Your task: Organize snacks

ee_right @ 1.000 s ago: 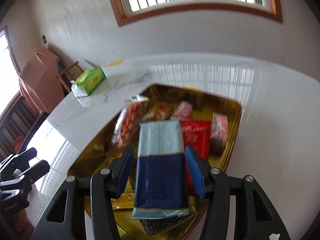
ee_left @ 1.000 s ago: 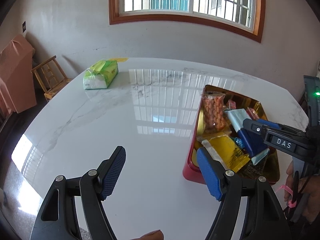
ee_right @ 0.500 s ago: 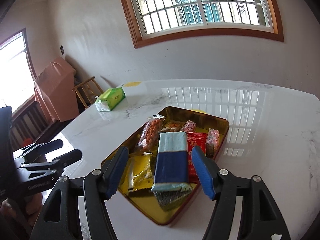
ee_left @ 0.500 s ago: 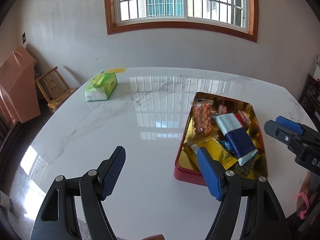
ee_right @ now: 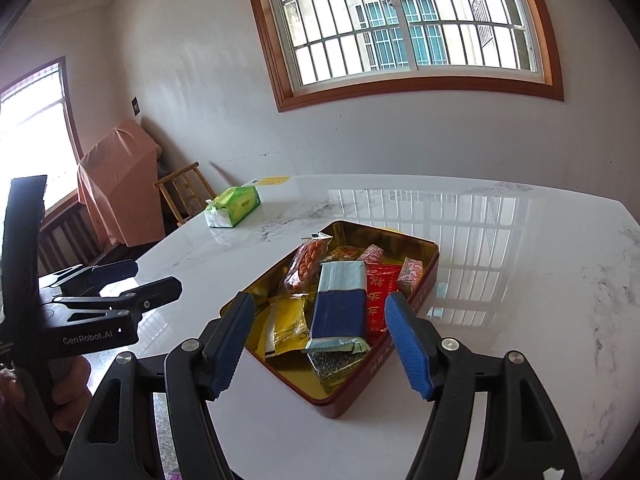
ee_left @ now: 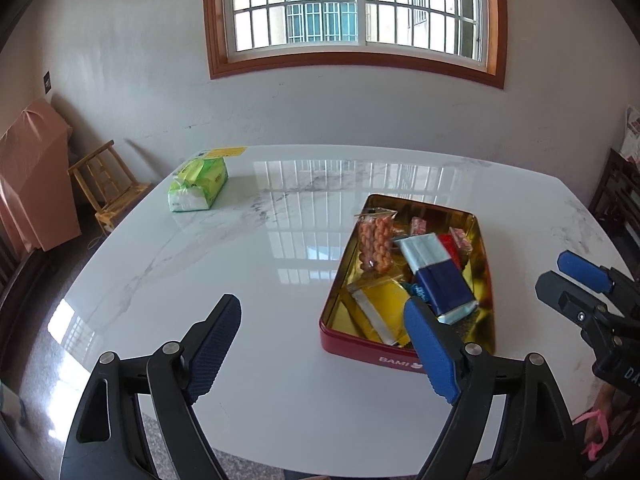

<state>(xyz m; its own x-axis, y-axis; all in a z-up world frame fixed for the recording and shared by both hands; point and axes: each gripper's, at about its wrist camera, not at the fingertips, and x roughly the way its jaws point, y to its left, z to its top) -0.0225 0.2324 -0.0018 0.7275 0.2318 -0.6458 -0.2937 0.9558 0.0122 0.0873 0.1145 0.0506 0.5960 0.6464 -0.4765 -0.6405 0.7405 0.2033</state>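
Note:
A red tin with a gold inside [ee_left: 360, 350] [ee_right: 430, 276] sits on the white marble table and holds several snack packs. A blue and pale-blue pack [ee_left: 438, 276] [ee_right: 340, 308] lies on top, beside a yellow pack [ee_left: 386, 304] [ee_right: 286, 320], an orange twisted-snack bag [ee_left: 374, 240] [ee_right: 306, 266] and a red pack [ee_right: 378, 296]. My left gripper [ee_left: 322, 348] is open and empty, held above the table near the tin's front left corner. My right gripper [ee_right: 320, 348] is open and empty, held above the tin's near end; it also shows in the left wrist view [ee_left: 576, 284].
A green tissue pack [ee_left: 198, 186] [ee_right: 232, 206] lies at the table's far left. A wooden chair [ee_left: 106, 186] and a pink covered object [ee_left: 32, 172] stand off the table's left side. The table edge runs close below both grippers.
My right gripper let go of the blue pack, which now lies in the tin, and drew back and up. My left gripper also pulled back from the tin.

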